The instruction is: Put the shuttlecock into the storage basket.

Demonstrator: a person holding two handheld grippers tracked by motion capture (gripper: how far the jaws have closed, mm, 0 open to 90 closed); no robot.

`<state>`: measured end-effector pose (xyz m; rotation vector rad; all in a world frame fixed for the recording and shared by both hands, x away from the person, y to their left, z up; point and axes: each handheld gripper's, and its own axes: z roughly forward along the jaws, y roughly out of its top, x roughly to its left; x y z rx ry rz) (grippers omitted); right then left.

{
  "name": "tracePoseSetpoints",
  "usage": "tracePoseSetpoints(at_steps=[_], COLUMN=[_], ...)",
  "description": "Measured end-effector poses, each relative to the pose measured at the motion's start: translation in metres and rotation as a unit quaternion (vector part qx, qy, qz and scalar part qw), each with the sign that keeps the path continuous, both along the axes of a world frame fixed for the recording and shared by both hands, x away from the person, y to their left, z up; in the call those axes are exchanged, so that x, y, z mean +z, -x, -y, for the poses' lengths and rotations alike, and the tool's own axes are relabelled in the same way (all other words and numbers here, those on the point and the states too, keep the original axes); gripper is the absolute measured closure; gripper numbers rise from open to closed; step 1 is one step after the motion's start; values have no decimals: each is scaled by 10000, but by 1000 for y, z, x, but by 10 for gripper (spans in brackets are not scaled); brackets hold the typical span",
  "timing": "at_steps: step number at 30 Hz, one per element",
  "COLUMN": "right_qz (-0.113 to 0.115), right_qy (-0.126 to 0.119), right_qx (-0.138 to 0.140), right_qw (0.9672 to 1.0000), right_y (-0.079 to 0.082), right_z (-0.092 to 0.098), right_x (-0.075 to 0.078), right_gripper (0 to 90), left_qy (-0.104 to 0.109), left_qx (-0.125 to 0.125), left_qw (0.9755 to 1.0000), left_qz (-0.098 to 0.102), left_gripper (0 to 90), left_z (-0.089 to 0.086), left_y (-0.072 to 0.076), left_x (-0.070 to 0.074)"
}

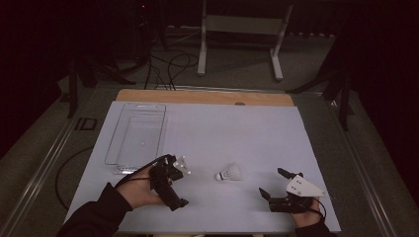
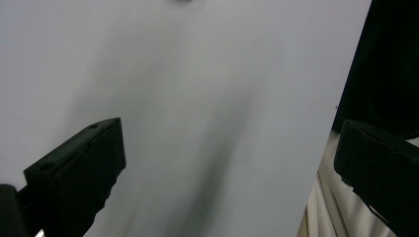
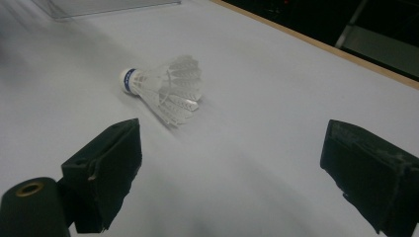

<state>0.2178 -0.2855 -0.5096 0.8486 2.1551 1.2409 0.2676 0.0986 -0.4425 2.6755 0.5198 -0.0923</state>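
Right gripper (image 1: 274, 184) sits low near the front right of the white table (image 1: 237, 128), the person's hand (image 1: 307, 217) behind it, grey three-cornered plate on top. Jaws spread wide, nothing between them. From its own camera, the two black jaws stand far apart with bare white surface in the gap, and the shuttlecock (image 3: 165, 89) lies ahead of them, closer to the left-hand jaw, not touching either. Shuttlecock lies on its side: white feather skirt, white cork tip with a blue band. From the high view it rests on the table (image 1: 229, 173) roughly between the two grippers, cork end toward the person's left, well apart from the right gripper and somewhat nearer the left one. Left gripper (image 1: 179, 166) is held in the person's left hand (image 1: 141, 190), dark sleeve behind, cable trailing off. Something small and pale shows at its tip in the high view; too small to tell what it is. Its own camera shows both jaws wide apart over bare white table, table edge running past the right-hand jaw, nothing gripped. Clear plastic tray (image 1: 121, 133) stands at the left rear of the table, just beyond the left gripper. Wooden table edge (image 1: 197, 96) shows past the white sheet.
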Motion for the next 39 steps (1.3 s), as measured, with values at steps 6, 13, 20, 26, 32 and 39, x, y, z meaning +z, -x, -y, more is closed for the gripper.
tracePoseSetpoints(at_steps=[6,13,20,26,32,39], right_qz=[10,-11,-35,-38,-30,-31], right_qy=[13,4,13,-6,-1,7], right_qx=[5,7,8,4,17,22], right_qw=[10000,10000,10000,10000,10000,10000], right_y=[1,0,0,0,0,-1], right_z=[0,0,0,0,0,0], right_x=[1,0,0,0,-1,-1], right_gripper=[87,87,87,87,87,87], left_qy=[-2,-17,-18,15,15,97], left_qx=[-106,-259,-323,-343,-399,-311], left_qw=[9999,9996,9995,9994,9992,9995], left_qz=[-31,-109,-59,-36,7,63], left_gripper=[4,4,4,4,4,4], left_z=[11,22,35,46,59,70], left_y=[-2,-4,-7,-10,-15,-21], left_x=[3,5,9,14,17,17])
